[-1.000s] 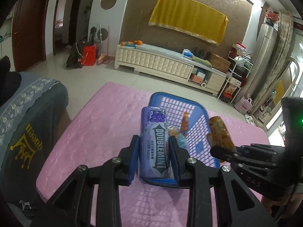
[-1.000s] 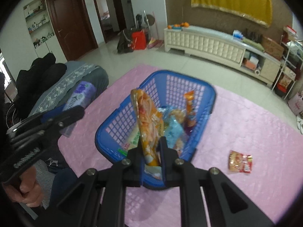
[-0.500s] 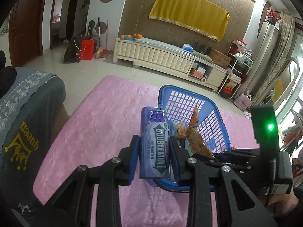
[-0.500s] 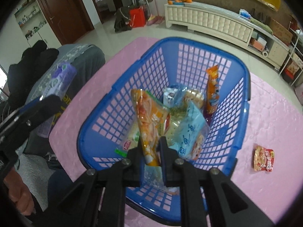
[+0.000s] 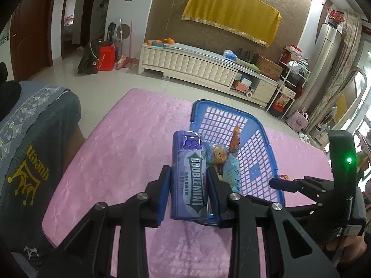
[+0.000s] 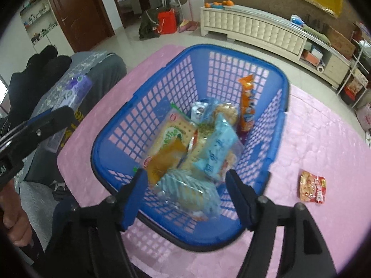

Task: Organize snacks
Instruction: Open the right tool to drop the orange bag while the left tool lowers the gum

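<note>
The left gripper (image 5: 188,183) clamps an upright purple gum pack (image 5: 189,173), hovering at the 9 o'clock side of the blue basket (image 6: 120,125). The right gripper (image 6: 185,192) hangs over the basket's 6 o'clock rim, jaws spread, nothing between them. Snack packets (image 6: 192,143) pile inside. A red packet (image 6: 313,188) lies on the pink mat (image 6: 324,125) at the basket's 3 o'clock.

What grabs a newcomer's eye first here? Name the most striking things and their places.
The blue plastic lattice basket, piled with snack packets, sits mid-frame on the pink quilted mat. The left hand-held gripper clamps an upright purple Doublemint gum pack at the basket's near end. The right hand-held gripper gapes open above the snacks, and a small red snack packet lies alone on the mat to the right.
</note>
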`<state>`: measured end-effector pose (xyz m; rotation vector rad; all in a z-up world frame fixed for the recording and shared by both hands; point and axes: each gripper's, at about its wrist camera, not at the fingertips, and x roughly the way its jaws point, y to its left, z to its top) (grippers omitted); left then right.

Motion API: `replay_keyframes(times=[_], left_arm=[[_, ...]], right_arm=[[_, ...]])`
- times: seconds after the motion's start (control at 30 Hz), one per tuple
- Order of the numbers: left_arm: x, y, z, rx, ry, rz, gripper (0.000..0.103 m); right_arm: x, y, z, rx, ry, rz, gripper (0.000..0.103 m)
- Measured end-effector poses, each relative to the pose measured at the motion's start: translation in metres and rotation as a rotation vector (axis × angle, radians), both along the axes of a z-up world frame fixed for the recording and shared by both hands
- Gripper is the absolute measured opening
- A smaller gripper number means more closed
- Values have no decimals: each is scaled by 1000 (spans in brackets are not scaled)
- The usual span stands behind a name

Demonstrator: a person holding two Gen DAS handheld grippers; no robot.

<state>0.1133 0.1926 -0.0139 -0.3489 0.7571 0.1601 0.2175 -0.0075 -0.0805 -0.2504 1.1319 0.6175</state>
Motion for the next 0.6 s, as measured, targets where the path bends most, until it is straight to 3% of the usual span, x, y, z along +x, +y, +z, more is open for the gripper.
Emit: replay_keyframes(times=[0.3,0.47,0.6], left_arm=[[29,-31,4,29,28,-101,29],[55,-45,0,60,47,-150,29],[76,-47,-10,42,79,-168,29]], right_arm=[[18,-23,13,49,-22,-78,77],[37,-32,7,45,-15,-120,77],[53,-37,2,34,-27,-147,77]])
